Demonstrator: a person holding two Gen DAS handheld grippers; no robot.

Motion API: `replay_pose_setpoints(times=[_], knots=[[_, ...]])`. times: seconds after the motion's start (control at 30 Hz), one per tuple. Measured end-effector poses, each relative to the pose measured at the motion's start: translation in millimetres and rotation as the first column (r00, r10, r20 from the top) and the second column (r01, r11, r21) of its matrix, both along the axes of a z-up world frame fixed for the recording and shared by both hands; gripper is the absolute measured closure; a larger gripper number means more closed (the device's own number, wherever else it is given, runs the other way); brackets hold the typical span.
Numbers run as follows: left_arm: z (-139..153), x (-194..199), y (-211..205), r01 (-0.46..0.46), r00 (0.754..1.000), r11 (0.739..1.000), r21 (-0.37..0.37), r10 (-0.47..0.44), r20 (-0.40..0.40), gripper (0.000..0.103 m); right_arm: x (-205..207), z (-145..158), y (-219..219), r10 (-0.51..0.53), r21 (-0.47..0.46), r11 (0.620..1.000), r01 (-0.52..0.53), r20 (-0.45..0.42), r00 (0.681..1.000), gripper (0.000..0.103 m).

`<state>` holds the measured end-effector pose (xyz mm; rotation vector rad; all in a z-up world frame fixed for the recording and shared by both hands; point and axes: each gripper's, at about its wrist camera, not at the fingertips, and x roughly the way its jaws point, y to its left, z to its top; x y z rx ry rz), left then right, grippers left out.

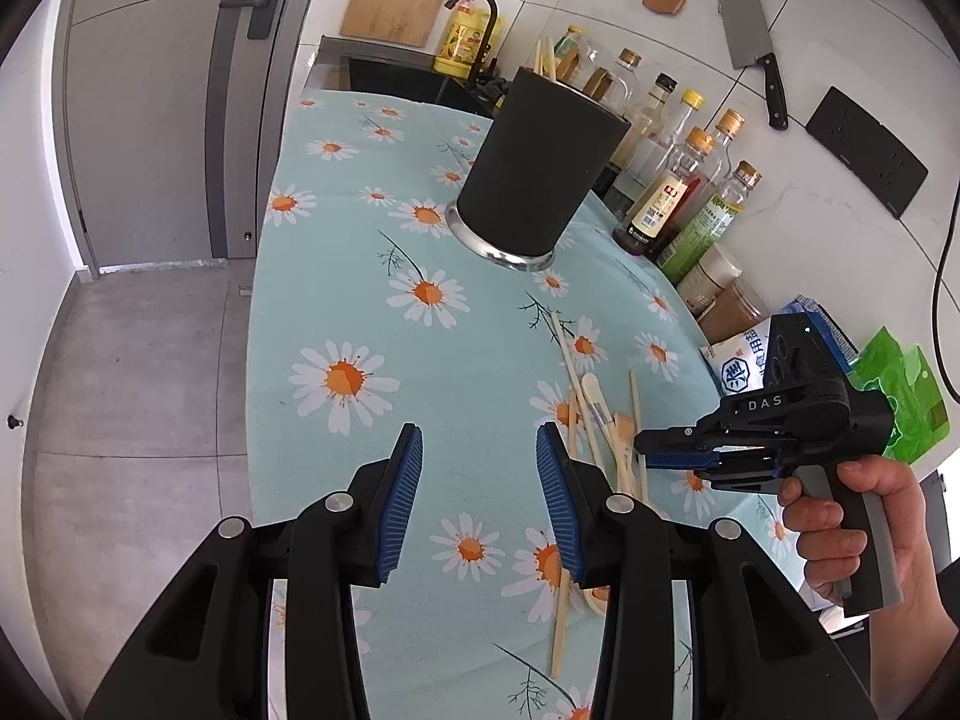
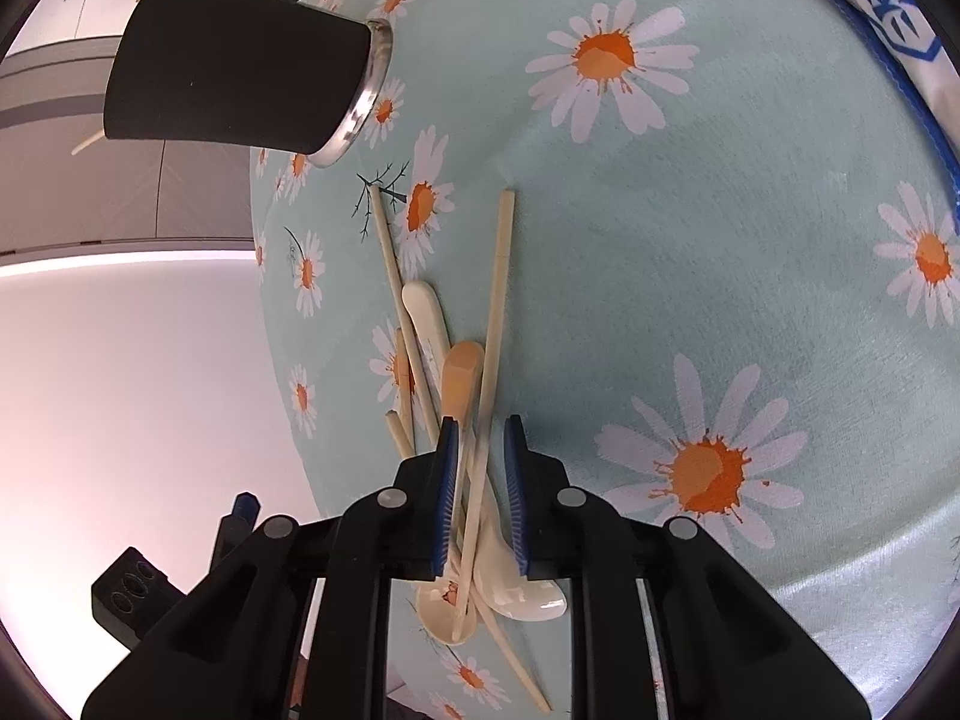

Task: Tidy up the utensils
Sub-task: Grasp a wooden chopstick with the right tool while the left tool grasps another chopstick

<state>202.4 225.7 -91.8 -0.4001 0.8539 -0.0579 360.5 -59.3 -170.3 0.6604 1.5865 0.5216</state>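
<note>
Right tool point(image 2: 480, 438) narrows around a chopstick point(image 2: 501, 276) and spoon handles beside the black holder point(image 2: 240, 69); contact unclear; left tool point(image 1: 479, 450) spread, empty, over the tabletop point(image 1: 360, 276)

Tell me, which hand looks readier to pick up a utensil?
The right gripper: its jaws straddle the spoons and chopsticks. The left gripper hangs open over bare tablecloth.

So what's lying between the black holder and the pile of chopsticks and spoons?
Nothing: only bare daisy tablecloth separates the black holder from the pile of chopsticks and spoons. The left wrist view shows it best; the right wrist view agrees.
</note>
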Motion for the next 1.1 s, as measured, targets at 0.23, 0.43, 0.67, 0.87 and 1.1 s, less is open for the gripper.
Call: replay_pose_setpoints(times=[0.23, 0.43, 0.67, 0.87, 1.1], knots=[[-3, 7, -6, 0.008, 1.000, 1.000, -0.002, -0.008, -0.015, 0.065, 1, -6, -10, -0.014, 0.017, 1.000, 0.014, -0.016, 1.000, 0.093], [-3, 15, -17, 0.051, 0.998, 0.999, -0.006, -0.051, -0.029, 0.065, -1, -5, -15, -0.011, 0.041, 0.999, 0.012, -0.025, 1.000, 0.096], [-6, 29, -43, 0.128, 0.990, 0.992, -0.021, -0.129, -0.061, 0.065, -3, 9, -24, 0.038, 0.032, 0.999, -0.038, 0.003, 0.999, 0.097], [-16, 41, -72, 0.191, 0.975, 0.981, -0.025, -0.192, -0.110, 0.065, -2, 24, -27, 0.084, 0.022, 0.996, -0.086, 0.050, 0.995, 0.097], [-29, 54, -84, 0.188, 0.967, 0.980, -0.067, -0.197, -0.164, 0.065, 1, 40, -37, 0.149, 0.002, 0.989, -0.150, 0.093, 0.984, 0.097]])
